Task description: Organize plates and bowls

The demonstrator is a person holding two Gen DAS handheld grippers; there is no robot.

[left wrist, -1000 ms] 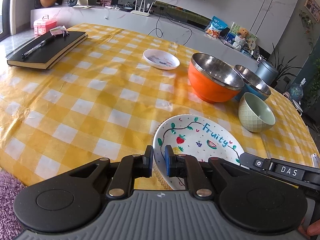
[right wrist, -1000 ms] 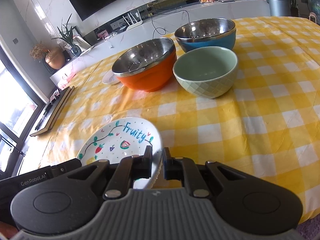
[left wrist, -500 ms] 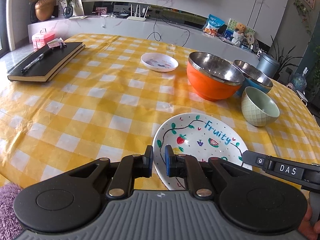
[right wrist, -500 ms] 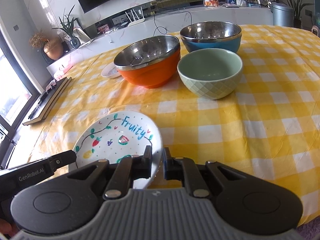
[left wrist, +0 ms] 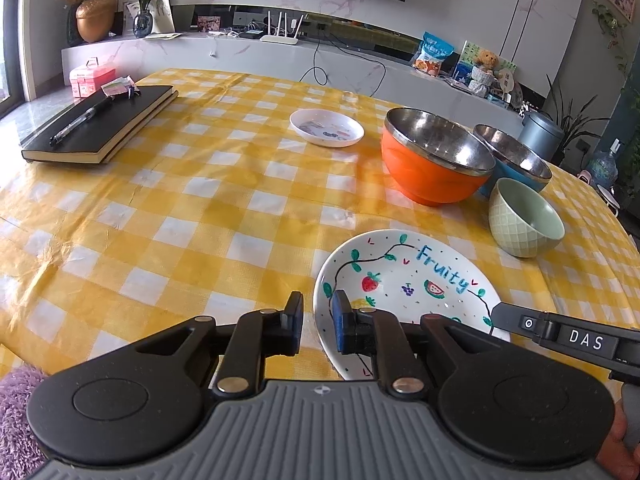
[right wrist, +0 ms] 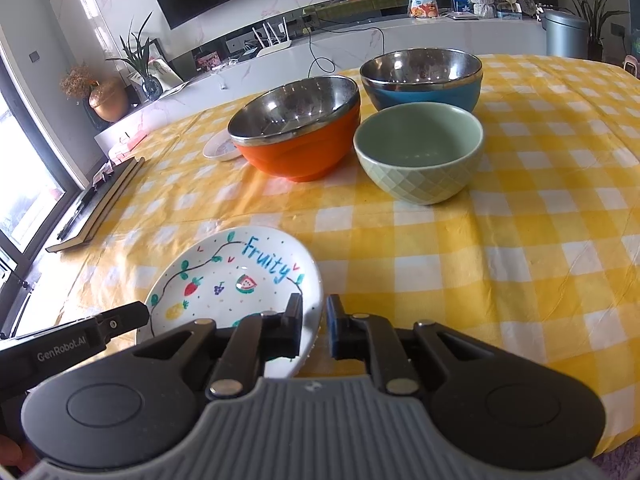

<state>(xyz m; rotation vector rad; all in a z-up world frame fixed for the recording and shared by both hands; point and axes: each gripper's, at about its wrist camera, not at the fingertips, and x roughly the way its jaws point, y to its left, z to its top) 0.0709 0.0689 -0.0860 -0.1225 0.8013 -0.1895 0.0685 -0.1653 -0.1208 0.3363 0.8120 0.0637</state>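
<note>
The white "Fruity" plate point(left wrist: 408, 280) point(right wrist: 236, 276) lies on the yellow checked tablecloth near the front edge. My left gripper point(left wrist: 318, 320) straddles its left rim and my right gripper point(right wrist: 314, 322) straddles its right rim. Both sets of jaws are opening, with the rim between them and a small gap at the pads. Behind the plate stand an orange steel-lined bowl point(left wrist: 424, 176) point(right wrist: 300, 156), a blue one point(left wrist: 516, 160) point(right wrist: 424, 96) and a green ceramic bowl point(left wrist: 516, 224) point(right wrist: 416, 176). A small white dish point(left wrist: 326, 128) point(right wrist: 218, 148) sits farther back.
A black notebook point(left wrist: 100, 124) point(right wrist: 100, 196) with a pen point(left wrist: 80, 120) lies at the table's far left. A purple rug point(left wrist: 16, 420) shows below the front edge. A white counter with a router, snacks and plants runs behind the table.
Both grippers' jaws have parted a little around the plate's rim, where they were shut on it before. The plate and bowls stay where they were.
</note>
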